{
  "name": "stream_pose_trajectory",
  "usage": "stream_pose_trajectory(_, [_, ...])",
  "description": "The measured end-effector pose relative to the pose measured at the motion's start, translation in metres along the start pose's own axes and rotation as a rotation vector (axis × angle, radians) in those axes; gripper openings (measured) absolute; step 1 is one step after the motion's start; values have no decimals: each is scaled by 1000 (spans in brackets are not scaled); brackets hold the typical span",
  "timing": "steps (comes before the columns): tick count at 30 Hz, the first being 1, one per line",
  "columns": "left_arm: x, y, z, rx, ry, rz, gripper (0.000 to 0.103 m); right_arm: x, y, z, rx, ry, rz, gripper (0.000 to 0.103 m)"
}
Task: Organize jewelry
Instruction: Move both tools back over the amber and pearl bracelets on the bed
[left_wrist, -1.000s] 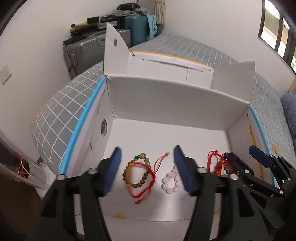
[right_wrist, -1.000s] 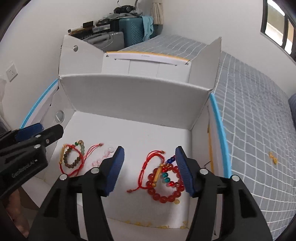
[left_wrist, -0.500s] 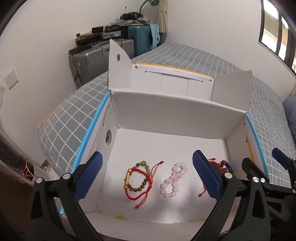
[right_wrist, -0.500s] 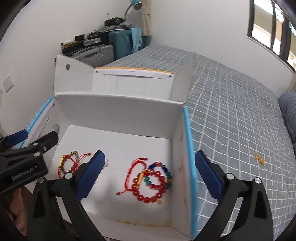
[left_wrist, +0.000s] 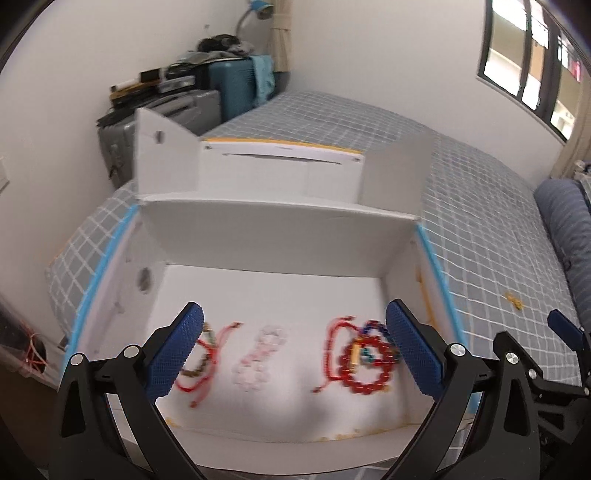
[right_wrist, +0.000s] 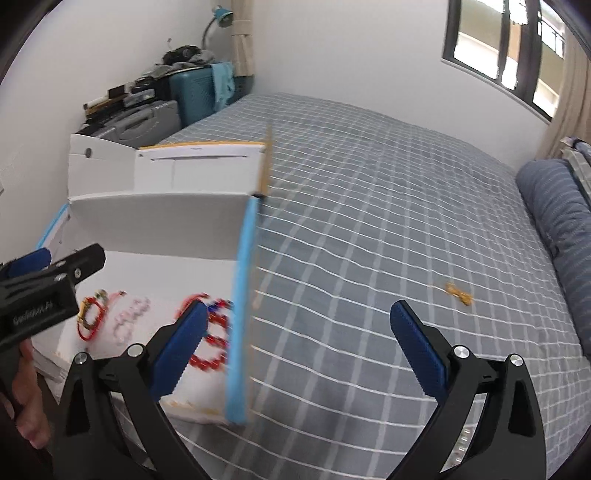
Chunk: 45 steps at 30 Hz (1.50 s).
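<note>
Both claws wide w/ nothing held, left gripper (left_wrist: 293, 347) over bracelets (left_wrist: 364, 360) on box (left_wrist: 277, 236) floor, right gripper (right_wrist: 295, 339) near gold piece (right_wrist: 458, 292) at 2 o'clock on bed (right_wrist: 369, 221); risk: piece gets missed, or soft sheet snags pads.

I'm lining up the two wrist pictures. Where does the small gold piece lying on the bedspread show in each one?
Left wrist view: the small gold piece lies at the right, on the checked bedspread, outside the white box.
Right wrist view: it sits right of centre, above the right-hand fingertip.
Shared landmark: the box's blue-edged right wall, with the gold piece to its right in both.
</note>
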<state>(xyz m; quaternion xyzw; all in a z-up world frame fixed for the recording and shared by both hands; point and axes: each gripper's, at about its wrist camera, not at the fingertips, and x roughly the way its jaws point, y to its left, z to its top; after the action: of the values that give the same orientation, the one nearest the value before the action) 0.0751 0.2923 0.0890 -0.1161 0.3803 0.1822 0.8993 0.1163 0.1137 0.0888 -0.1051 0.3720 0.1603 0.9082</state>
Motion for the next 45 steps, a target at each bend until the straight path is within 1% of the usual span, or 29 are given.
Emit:
stream_pose_trajectory(2, [4,-16,0,11,7,-21,97,-5,-16,-7,12,2,-25,95])
stream_pose_trajectory(5, [10,-50,0,59,24,-52,97,-12,-46,-22,43,12,-68,95])
stream_pose_trajectory(10, [13,-114,-1,141,16,-129,97,-21,-105,-46,140,39,-114,95])
stream_pose_trajectory(14, [24,-167,-7,202,35,-179,97,-25,-148,-71,219,51,-148,95])
stream_pose_trajectory(15, [30,-182,-9,216,44,-192,97,-24,-159,-77,235,65,-159,95])
stream_pose_trajectory(18, [49,-220,-15,248,77,-210,97,-26,-183,-94,265,75,-173,95])
stream_pose_trajectory(22, [71,-261,-23,279,108,-225,97,-25,-209,-122,298,101,-190,95])
stream_pose_trajectory(24, [83,-280,-27,290,126,-231,97,-20,-220,-136,307,118,-185,95])
stream_pose_trajectory(26, [92,-295,-29,296,144,-238,97,-18,-229,-147,325,127,-191,95])
stream_pose_trajectory(30, [112,-334,-30,310,164,-261,97,1,-238,-163,303,169,-181,95])
stream_pose_trajectory(32, [124,-353,-32,328,165,-261,97,11,-239,-167,285,192,-169,95])
stream_pose_trajectory(36, [153,-385,-33,353,187,-272,97,22,-240,-172,269,208,-138,95])
stream_pose_trajectory(38, [169,-399,-33,363,188,-253,97,26,-239,-174,258,219,-124,95])
stream_pose_trajectory(41, [186,-413,-32,378,174,-236,97,33,-241,-176,255,233,-99,95])
stream_pose_trajectory(45, [205,-421,-33,364,189,-267,97,35,-239,-178,251,236,-75,95])
